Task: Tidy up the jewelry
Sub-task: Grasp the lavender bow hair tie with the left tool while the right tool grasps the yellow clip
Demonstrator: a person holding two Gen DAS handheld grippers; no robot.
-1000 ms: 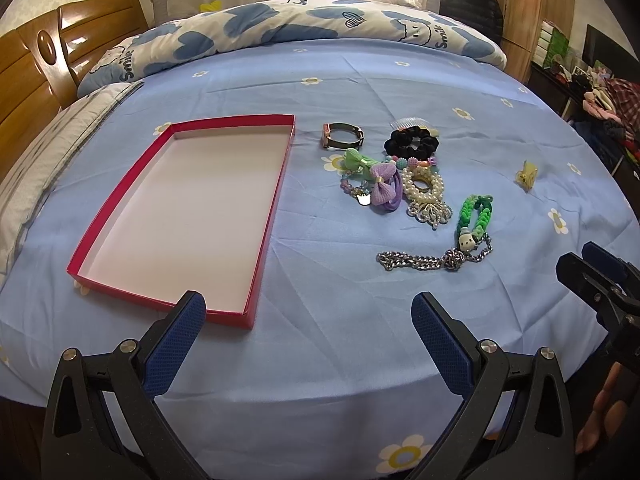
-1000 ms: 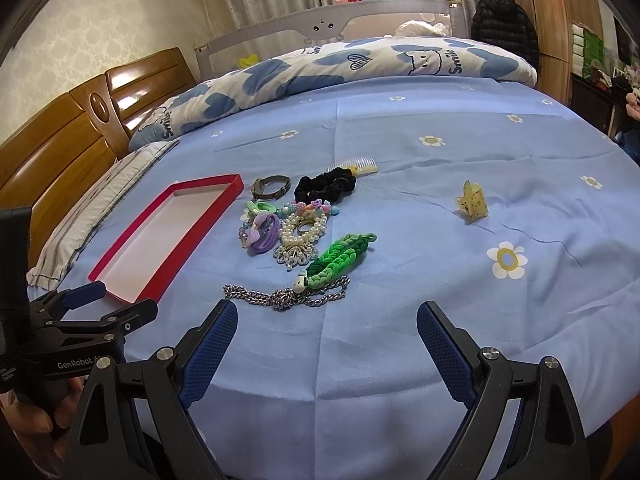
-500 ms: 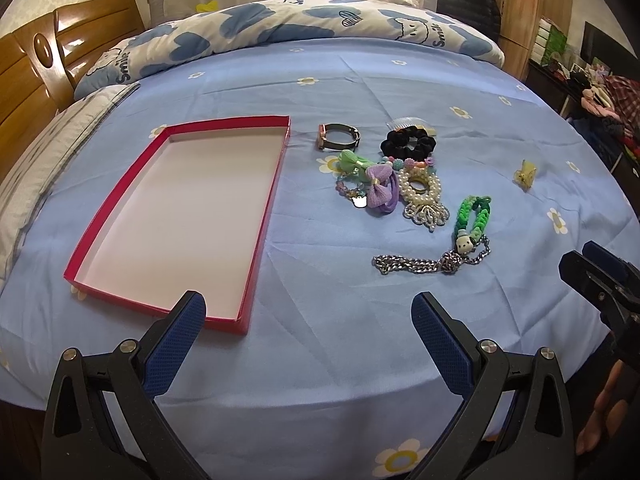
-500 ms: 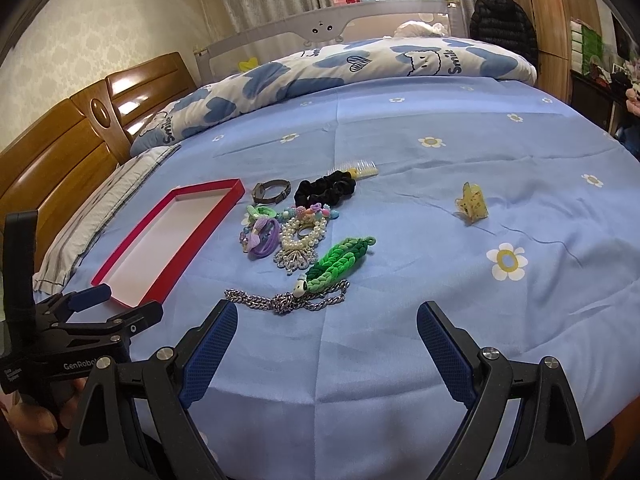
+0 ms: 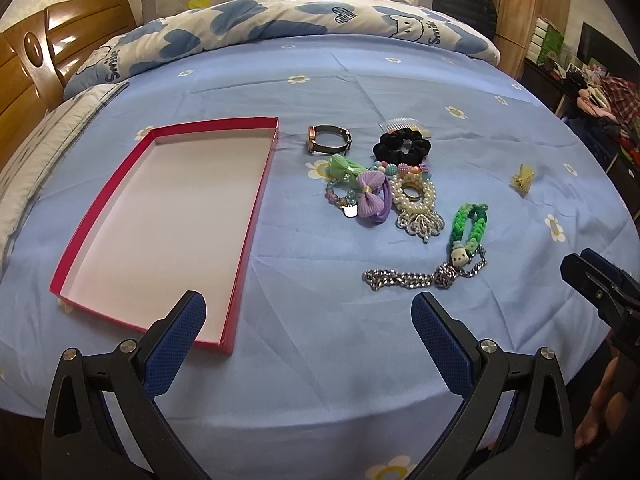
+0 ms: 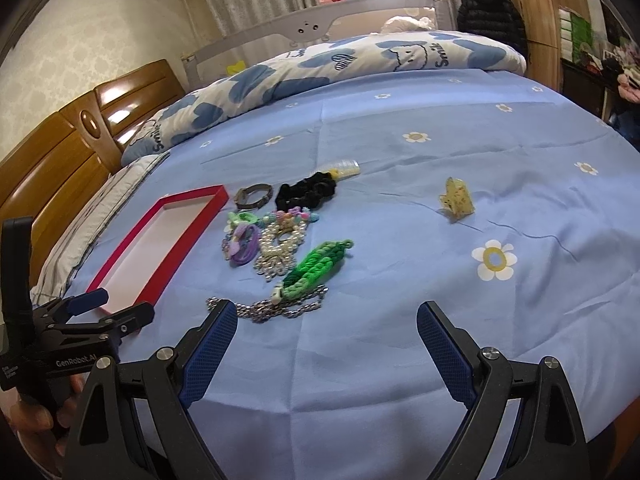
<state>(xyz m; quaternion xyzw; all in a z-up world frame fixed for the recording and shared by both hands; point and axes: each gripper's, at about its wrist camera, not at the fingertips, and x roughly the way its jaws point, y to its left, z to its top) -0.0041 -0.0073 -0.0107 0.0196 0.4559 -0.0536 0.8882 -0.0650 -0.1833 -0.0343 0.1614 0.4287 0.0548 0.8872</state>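
Observation:
An empty red tray [image 5: 256, 200] with a white floor lies on the blue bed sheet, left of a cluster of jewelry: a watch [image 5: 329, 140], black scrunchie [image 5: 402, 148], purple bow tie [image 5: 370, 200], pearl bracelet [image 5: 416, 200], green braided charm [image 5: 470, 224] and silver chain [image 5: 404, 280]. A yellow claw clip [image 5: 522, 178] lies apart to the right. My left gripper [image 5: 308, 316] is open and empty near the tray's front corner. My right gripper [image 6: 324, 320] is open and empty, just short of the chain [image 6: 264, 312]; the tray [image 6: 120, 300] is to its left.
A rolled blue-and-white duvet [image 5: 280, 16] lies across the far side of the bed. A wooden headboard [image 6: 60, 152] and a pillow [image 6: 92, 216] are at left. A clear comb [image 6: 346, 168] lies behind the scrunchie. Cluttered furniture [image 5: 600, 92] stands at right.
Both grippers have moved slightly forward and lifted their view; the jewelry and tray have not moved. Both stay open.

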